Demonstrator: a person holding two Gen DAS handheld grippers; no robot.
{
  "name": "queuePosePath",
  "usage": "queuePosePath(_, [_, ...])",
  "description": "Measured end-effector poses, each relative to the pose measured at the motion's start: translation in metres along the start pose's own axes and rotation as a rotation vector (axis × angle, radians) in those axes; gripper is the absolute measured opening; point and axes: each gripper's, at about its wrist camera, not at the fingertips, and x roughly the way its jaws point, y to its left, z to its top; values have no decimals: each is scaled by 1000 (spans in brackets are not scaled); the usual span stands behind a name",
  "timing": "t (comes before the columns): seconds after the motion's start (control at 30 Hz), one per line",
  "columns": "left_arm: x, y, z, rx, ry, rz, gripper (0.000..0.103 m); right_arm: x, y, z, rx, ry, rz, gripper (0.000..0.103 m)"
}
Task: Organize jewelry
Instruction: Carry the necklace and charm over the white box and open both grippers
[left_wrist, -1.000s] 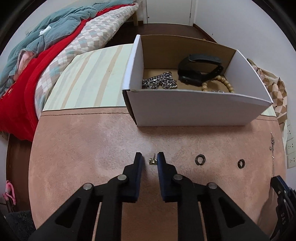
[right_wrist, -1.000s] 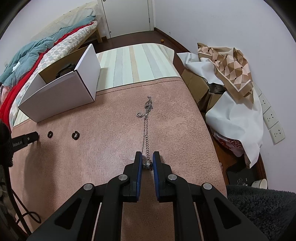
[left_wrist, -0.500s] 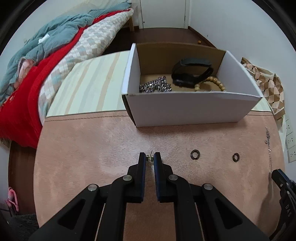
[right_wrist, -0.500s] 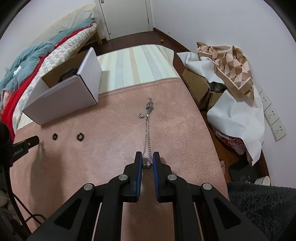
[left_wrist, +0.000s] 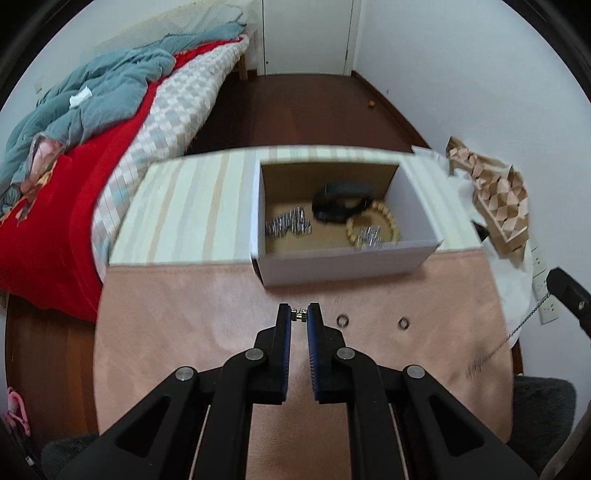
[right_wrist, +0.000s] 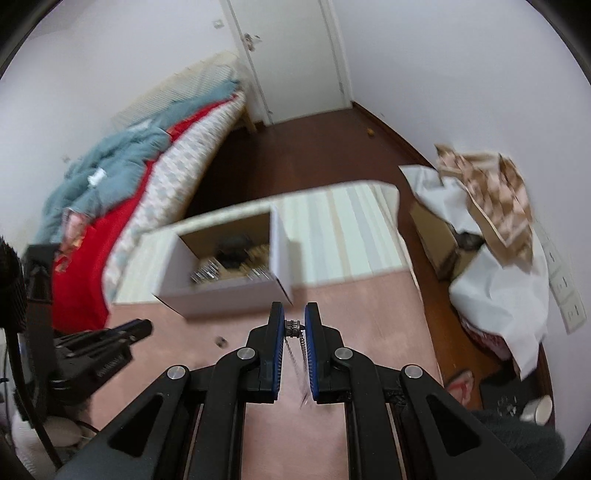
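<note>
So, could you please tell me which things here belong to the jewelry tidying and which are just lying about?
Job: box, earring in left gripper, chain in right gripper, two rings.
Lying about: bedding, patterned cloth, slipper.

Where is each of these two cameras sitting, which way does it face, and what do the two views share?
Left wrist: on the left gripper, looking down its fingers at a small gold piece pinched there, the pink mat and white box; the right gripper shows at the edge.
Right wrist: on the right gripper, facing down at the same box, pinching a silver chain; the left gripper shows.
Shared: box, mat, bed, door.
</note>
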Motion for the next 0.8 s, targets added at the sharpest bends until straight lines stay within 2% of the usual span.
queuePosePath(0.23, [-30, 10, 49, 3, -54, -25, 6, -25, 31, 57, -36, -53, 123, 12])
queuePosePath(0.37, [-27, 13, 77, 19, -65, -14, 6, -18, 50, 94, -82, -76, 148, 12])
queuePosePath(0.47, [-11, 17, 94, 18, -35, -19, 6, -2, 57, 116, -97, -62, 148, 12])
queuePosePath(0.6, [21, 21, 108, 7, 38, -39, 6, 38, 61, 138, -90, 14, 154, 12])
queuePosePath(0.8, [66, 24, 106, -22, 156, -83, 6, 89, 69, 140, -88, 126, 187, 12])
